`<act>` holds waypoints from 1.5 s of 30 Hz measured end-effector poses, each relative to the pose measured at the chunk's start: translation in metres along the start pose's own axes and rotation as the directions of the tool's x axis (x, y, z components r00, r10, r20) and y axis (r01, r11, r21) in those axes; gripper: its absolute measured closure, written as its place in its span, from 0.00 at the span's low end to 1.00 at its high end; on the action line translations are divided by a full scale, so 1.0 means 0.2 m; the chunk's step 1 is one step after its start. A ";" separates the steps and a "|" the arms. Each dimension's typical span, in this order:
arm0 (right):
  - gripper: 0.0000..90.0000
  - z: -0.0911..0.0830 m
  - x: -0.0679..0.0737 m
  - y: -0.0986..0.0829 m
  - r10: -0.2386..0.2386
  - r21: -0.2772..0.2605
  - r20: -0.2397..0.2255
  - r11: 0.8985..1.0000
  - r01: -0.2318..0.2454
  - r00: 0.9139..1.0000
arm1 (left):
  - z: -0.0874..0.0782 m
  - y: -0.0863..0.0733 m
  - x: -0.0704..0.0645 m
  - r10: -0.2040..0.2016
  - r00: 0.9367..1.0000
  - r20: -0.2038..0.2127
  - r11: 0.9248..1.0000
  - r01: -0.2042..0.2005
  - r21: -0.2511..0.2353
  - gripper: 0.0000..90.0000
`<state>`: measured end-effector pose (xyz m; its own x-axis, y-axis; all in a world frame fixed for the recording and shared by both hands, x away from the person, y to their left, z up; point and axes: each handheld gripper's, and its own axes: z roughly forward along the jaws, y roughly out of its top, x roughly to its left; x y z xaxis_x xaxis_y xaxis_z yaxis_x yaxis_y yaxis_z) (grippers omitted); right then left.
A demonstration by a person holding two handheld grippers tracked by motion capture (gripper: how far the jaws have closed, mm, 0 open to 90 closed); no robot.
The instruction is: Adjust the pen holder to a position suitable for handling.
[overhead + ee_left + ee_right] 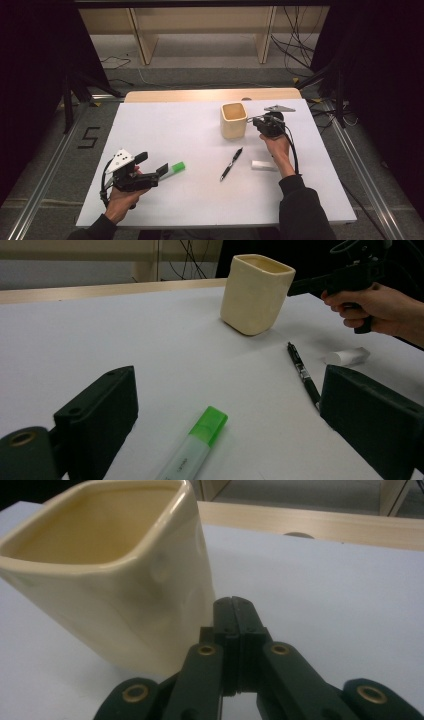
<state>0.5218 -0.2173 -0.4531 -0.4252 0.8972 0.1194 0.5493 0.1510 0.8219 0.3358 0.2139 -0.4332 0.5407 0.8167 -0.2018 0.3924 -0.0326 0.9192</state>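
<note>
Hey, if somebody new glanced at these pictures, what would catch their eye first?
Probably the cream square cup at the far middle of the white table, with the shut right gripper beside its wall. Next, the green highlighter lying between the open left gripper's jaws, near-left.

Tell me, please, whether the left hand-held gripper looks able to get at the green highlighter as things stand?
Probably yes. The left hand-held gripper is open, and the green highlighter lies flat on the table between its jaws, with nothing in the way.
</note>
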 end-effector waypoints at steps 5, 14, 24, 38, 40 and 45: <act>1.00 0.04 0.00 0.02 -0.005 0.029 -0.013 1.000 0.005 1.000 | 0.00 0.00 0.00 -0.004 1.000 -0.003 1.000 0.004 -0.004 0.09; 1.00 0.11 0.02 0.02 -0.012 0.080 -0.034 0.997 0.014 0.999 | 0.00 0.00 0.01 -0.004 1.000 -0.004 1.000 0.004 -0.001 0.09; 1.00 0.13 0.04 0.04 -0.033 0.110 -0.040 0.993 0.037 0.999 | -0.01 0.00 0.01 -0.004 1.000 -0.005 1.000 0.004 -0.001 0.09; 1.00 0.17 0.10 0.05 -0.045 0.139 -0.024 0.989 0.048 0.999 | 0.00 0.01 0.00 -0.004 1.000 -0.007 1.000 0.004 -0.002 0.09; 1.00 0.18 0.12 0.06 -0.057 0.142 -0.023 0.988 0.059 0.998 | 0.00 0.01 0.00 -0.004 1.000 -0.006 1.000 0.004 -0.003 0.09; 1.00 0.20 0.16 0.06 -0.066 0.144 -0.032 0.987 0.070 0.997 | 0.00 0.01 0.00 -0.002 1.000 -0.006 1.000 0.002 -0.005 0.09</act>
<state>0.5442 -0.1697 -0.4611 -0.4834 0.8715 0.0828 0.6162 0.2715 0.7393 0.3367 0.2145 -0.4321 0.5353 0.8202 -0.2019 0.3902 -0.0281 0.9203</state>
